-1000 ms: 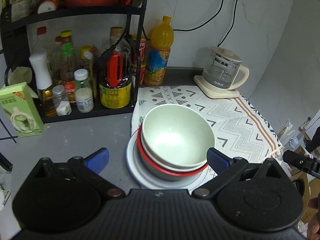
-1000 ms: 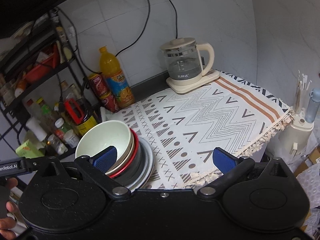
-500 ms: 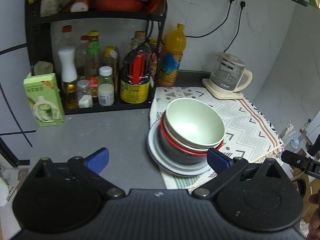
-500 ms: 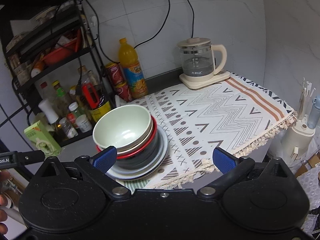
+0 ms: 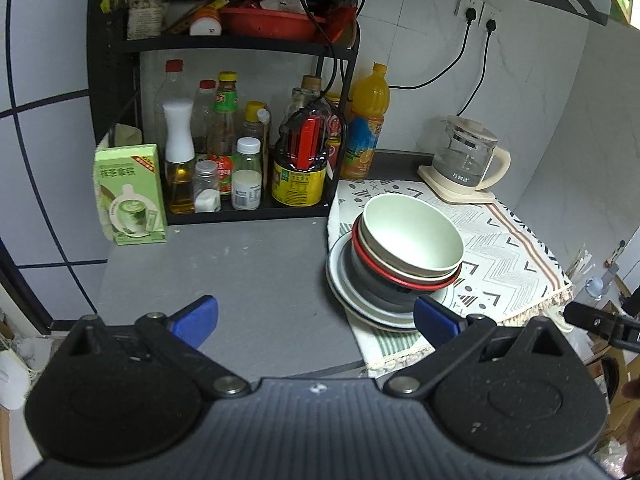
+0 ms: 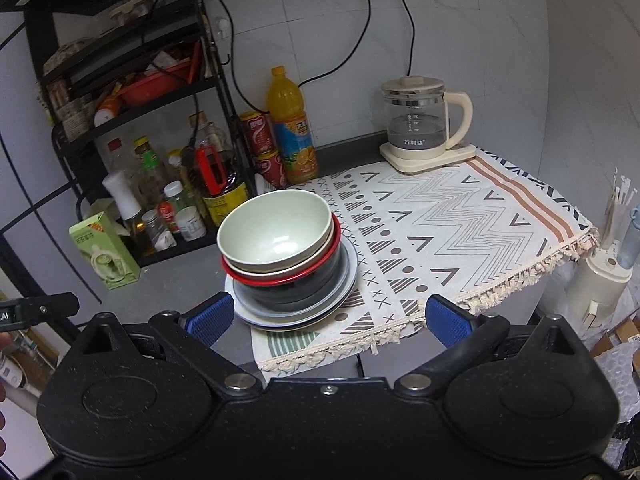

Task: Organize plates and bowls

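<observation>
A stack of dishes stands at the left edge of a patterned cloth (image 5: 508, 256): a pale green bowl (image 5: 412, 236) on top, a red-rimmed bowl (image 5: 394, 278) and a dark bowl under it, plates (image 5: 344, 292) at the bottom. The stack also shows in the right wrist view, with the green bowl (image 6: 276, 236) above the plates (image 6: 340, 296). My left gripper (image 5: 316, 316) is open and empty, back from the stack. My right gripper (image 6: 326, 316) is open and empty, also short of the stack.
A black rack (image 5: 224, 128) with several bottles and jars stands at the back left. A green carton (image 5: 130, 194), an orange juice bottle (image 5: 366, 124) and a glass kettle (image 5: 466, 158) stand around. The grey counter (image 5: 248, 268) lies left of the cloth.
Both grippers have pulled back and up from the stack of dishes, which now looks smaller and farther. The stack itself has not moved. Both stay open.
</observation>
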### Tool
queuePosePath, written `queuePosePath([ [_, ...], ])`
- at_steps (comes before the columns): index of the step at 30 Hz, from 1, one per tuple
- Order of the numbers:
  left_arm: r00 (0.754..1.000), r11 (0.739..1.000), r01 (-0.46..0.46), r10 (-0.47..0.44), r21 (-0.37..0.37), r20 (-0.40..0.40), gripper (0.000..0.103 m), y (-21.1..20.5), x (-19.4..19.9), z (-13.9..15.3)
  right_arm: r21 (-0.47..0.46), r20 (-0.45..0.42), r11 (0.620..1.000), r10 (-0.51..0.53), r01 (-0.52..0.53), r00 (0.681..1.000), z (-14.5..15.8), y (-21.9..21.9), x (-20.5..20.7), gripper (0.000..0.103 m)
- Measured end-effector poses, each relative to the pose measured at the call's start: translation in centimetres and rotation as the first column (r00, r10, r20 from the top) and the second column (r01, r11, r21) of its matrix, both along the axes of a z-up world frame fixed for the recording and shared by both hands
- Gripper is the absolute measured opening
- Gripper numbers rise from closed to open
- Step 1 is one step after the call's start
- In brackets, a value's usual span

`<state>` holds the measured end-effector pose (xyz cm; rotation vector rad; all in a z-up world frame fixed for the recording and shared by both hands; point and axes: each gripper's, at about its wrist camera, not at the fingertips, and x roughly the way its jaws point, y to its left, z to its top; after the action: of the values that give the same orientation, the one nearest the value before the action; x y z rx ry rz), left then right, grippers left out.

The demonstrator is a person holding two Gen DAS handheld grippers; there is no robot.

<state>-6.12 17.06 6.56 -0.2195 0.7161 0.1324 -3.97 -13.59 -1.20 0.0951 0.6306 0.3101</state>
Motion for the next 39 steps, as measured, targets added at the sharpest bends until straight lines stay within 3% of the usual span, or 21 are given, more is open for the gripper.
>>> queuePosePath([
  [11,0.999,0.999,0.041,-0.041,-0.001,-0.018,0.103,-0.5,-2.0,-0.7,0.003,-0.011,1.0,-0.009,0.009,1.0,-0.1,-0.1,-1.0,0.103],
  [39,0.994,0.994,0.108,-0.108,-0.012,-0.032,0.103,-2.2,-1.4,-1.4,0.012,-0.015,0.999,-0.049,0.049,0.999,-0.3,-1.3,-2.1,0.103],
])
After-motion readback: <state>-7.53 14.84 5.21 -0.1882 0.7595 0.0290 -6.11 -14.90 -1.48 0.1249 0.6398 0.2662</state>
